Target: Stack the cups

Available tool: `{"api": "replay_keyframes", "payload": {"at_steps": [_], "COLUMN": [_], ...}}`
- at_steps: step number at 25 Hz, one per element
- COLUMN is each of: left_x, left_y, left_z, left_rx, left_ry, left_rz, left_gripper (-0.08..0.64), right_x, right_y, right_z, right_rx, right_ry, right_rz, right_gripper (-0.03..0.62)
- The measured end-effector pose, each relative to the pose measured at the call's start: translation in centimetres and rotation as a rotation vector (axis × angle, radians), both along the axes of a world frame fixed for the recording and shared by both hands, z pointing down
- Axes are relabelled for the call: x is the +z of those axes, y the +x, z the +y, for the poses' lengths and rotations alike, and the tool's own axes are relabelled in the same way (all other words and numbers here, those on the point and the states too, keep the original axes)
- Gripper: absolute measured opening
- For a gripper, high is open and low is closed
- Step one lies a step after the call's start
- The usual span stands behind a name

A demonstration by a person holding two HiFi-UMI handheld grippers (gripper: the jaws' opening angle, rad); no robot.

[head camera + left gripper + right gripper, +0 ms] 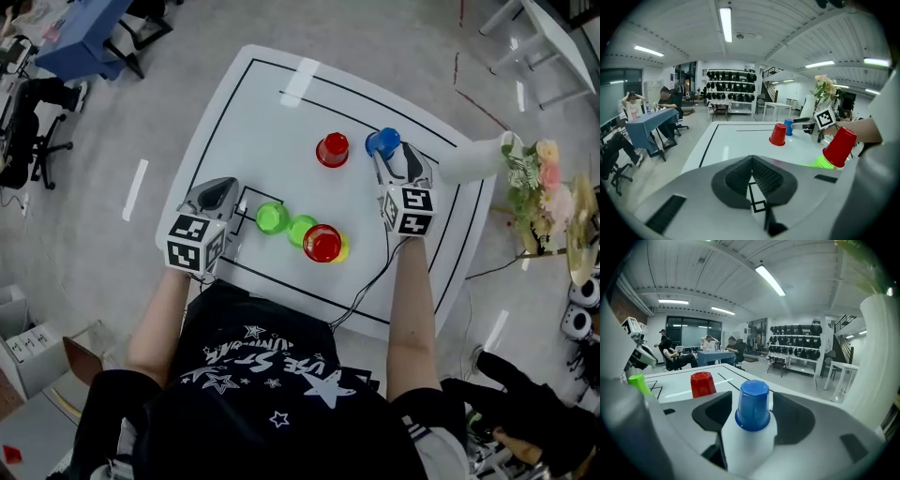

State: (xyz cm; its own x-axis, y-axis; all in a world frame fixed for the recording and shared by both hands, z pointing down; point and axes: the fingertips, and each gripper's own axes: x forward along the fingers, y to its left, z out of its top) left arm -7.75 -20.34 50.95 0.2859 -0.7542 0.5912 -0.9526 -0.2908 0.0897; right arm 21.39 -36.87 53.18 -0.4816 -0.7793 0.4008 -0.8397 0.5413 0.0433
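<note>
Cups stand upside down on the white table [262,122]. The blue cup [382,142] is at 1 o'clock, with a single red cup [332,149] near it at 12 o'clock. Two green cups [272,218] are close together at 8 o'clock, and another red cup [322,243] sits over a yellow cup [341,249] at 6 o'clock.

The right gripper [392,161] has its jaws spread, one on each side of the blue cup, with a gap at both sides, so it is not grasping yet. The left gripper [751,161] is clenched on nothing at 8 o'clock.

I think the risk is in the closing. If one jaw meets the cup first, this light cup may slide or tip. A hard squeeze could bend it, and it could then slip out.
</note>
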Motion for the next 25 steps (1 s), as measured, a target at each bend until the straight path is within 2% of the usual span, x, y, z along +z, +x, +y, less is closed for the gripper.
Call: {"api": "replay_keyframes", "payload": {"at_steps": [3, 5, 10, 15, 25], "left_x": [-0.1, 0.0, 0.4, 0.1, -1.8], "left_y": [-0.3, -0.5, -1.4, -1.7, -3.2], "left_z": [-0.1, -0.1, -0.2, -0.9, -0.4], "left_rx": [-0.012, -0.013, 0.022, 0.106, 0.271], "left_ry": [-0.001, -0.004, -0.006, 0.014, 0.065], "left_rz": [-0.001, 0.000, 0.011, 0.043, 0.116], "left_gripper": [0.012, 0.012, 0.012, 0.012, 0.012], "right_x": [0.4, 0.5, -0.4, -5.4, -16.0], "right_y": [-0.3, -0.4, -0.5, -0.7, -4.1], "right_z": [-0.9, -1.1, -0.3, 2.3, 8.9], "right_rx": [-0.003, -0.001, 0.017, 0.071, 0.171], "right_ry": [0.004, -0.001, -0.024, 0.031, 0.129], "right_rz": [0.008, 0.020, 0.043, 0.029, -0.014], "right_gripper": [0.270, 0.240, 0.222, 0.221, 0.219]}}
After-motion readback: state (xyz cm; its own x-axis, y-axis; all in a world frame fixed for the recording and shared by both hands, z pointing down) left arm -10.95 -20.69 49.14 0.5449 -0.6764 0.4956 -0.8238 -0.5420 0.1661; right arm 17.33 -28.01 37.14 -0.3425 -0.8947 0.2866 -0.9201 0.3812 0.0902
